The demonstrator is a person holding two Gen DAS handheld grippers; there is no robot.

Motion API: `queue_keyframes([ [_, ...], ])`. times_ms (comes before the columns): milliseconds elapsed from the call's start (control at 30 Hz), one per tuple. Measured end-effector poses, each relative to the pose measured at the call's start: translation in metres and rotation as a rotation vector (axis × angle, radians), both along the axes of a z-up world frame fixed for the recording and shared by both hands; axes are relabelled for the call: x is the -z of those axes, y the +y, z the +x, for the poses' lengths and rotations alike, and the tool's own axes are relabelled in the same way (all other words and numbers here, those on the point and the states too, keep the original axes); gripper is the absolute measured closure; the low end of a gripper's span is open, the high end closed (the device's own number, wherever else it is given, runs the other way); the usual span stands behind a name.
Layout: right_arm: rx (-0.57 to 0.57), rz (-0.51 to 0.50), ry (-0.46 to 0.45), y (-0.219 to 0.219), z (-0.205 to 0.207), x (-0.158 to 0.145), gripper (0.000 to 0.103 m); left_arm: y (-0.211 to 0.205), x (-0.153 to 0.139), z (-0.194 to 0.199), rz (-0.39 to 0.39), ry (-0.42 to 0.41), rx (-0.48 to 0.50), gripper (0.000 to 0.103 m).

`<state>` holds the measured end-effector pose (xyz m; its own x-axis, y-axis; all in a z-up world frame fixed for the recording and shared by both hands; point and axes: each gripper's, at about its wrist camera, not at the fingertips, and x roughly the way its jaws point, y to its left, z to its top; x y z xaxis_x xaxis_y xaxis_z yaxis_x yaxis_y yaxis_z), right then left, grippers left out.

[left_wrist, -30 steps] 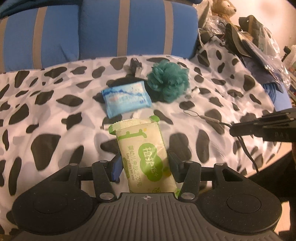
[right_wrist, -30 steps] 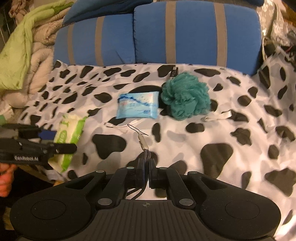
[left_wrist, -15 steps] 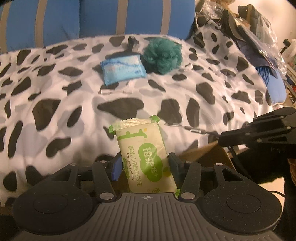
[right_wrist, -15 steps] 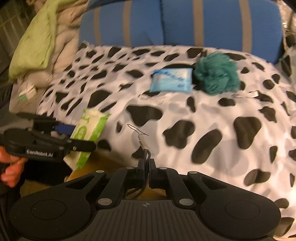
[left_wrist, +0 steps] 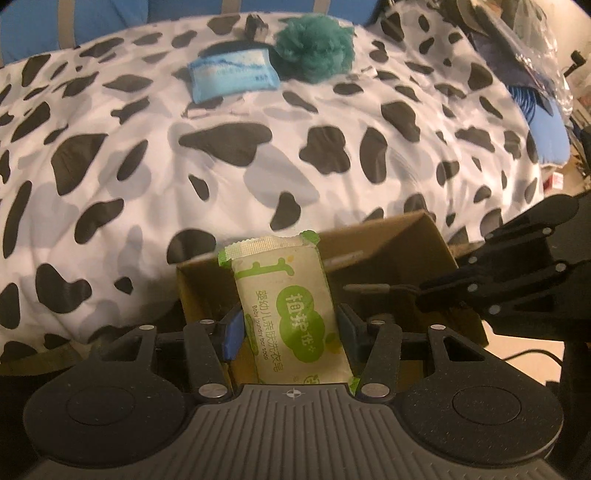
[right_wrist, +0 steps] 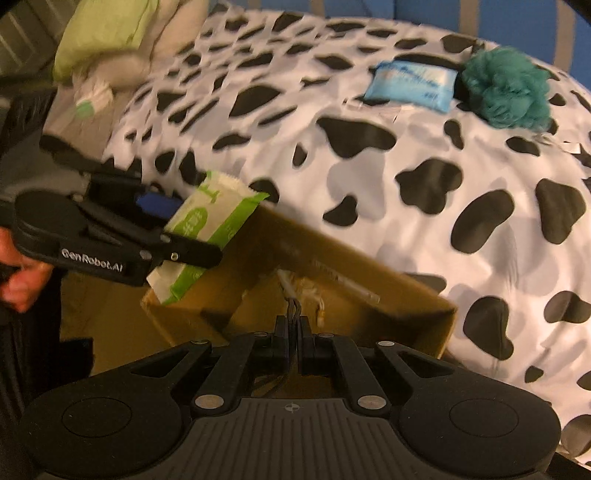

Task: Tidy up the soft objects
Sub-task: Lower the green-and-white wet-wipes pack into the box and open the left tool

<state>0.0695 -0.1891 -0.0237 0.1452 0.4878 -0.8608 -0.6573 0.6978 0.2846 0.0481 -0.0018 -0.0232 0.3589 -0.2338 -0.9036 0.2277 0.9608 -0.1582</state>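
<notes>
Left gripper (left_wrist: 290,325): tilted steeply down over the cardboard box (left_wrist: 424,236), jaws half-spread and clamped on the soap packet (left_wrist: 291,310); in the right wrist view a hand (right_wrist: 16,273) grips its handle at the left edge.

Soap packet: pinched across its width, long axis running along the fingers, crimped green-and-white end pointing away toward the bed; it hangs above the box's left part.

Right gripper (right_wrist: 293,334): also pitched down over the box, jaws pressed together on a thin dark cord (right_wrist: 293,314); the cord's pale tip dangles inside the box opening.

Cardboard box: open-topped, just below both tools, far wall tight against the cow-print blanket (left_wrist: 258,155). An inner flap splits it. The two grippers sit side by side with a gap between them.

Farther out: a blue pouch (left_wrist: 232,75) lies flat on the blanket, long side across the view, and a teal pouf (left_wrist: 314,50) sits just beside it on the right, edges touching or nearly so. Open blanket lies between them and the box.

Far edge: blue striped cushions (right_wrist: 517,22).
</notes>
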Motion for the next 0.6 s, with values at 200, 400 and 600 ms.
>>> queue_keyframes([
  [200, 0.018, -0.032, 0.013, -0.001, 0.002, 0.005, 0.097, -0.001, 0.004, -0.001, -0.003, 0.030, 0.009, 0.052],
  [400, 0.030, -0.078, 0.008, 0.002, 0.005, 0.009, 0.053, 0.002, 0.008, 0.004, -0.009, 0.061, -0.026, 0.031],
  [600, 0.020, -0.090, -0.027, 0.004, 0.003, 0.007, 0.012, 0.000, 0.011, 0.005, 0.020, 0.075, -0.026, 0.031],
])
